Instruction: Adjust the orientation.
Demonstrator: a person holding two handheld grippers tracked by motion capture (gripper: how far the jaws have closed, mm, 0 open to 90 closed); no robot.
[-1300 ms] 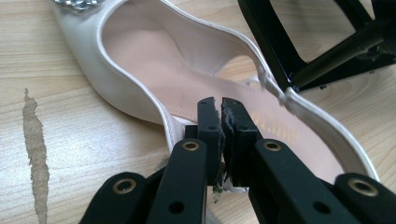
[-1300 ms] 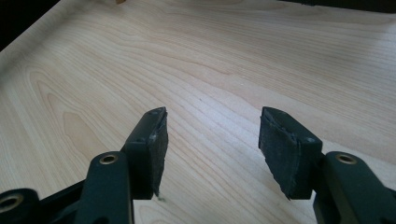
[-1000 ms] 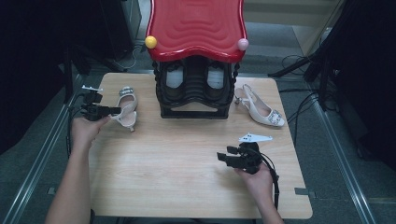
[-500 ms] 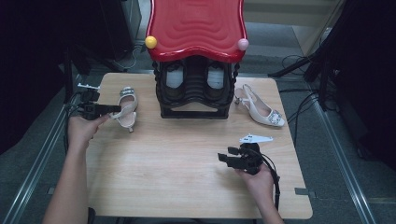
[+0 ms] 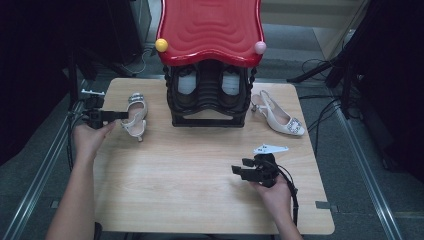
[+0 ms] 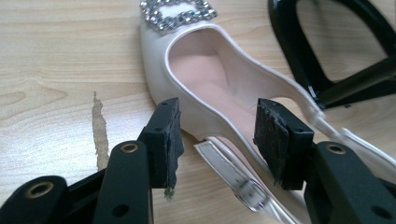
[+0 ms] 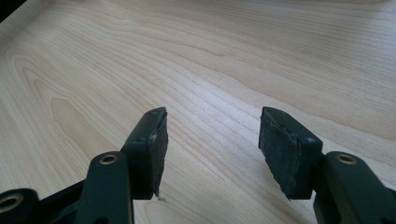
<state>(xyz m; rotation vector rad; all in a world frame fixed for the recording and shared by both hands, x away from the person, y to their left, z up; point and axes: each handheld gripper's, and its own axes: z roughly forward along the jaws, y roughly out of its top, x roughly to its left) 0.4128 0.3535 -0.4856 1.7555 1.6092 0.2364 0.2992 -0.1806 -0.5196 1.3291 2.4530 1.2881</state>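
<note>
**Left jaws set around the shoe, not yet clamped**

Left gripper [image 6: 217, 140] had its jaws apart, straddling the white shoe's [image 5: 135, 116] side wall, left of frame on the surface [image 5: 200, 190]. Risk: pads pinching only the thin edge or loose strap [image 6: 233, 175], so it slipped on lifting. Right gripper [image 5: 240, 170] idled, jaws apart, lower right.

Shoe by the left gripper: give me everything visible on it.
The shoe is a pale cream slingback pump that looks like smooth leather or leatherette, with a rhinestone buckle on the toe, a pinkish insole and a thin heel strap with a small clasp. It lies on the wooden table, left of the black rack. The left gripper straddles its heel end, jaws open around the rear sides; contact cannot be told.
</note>
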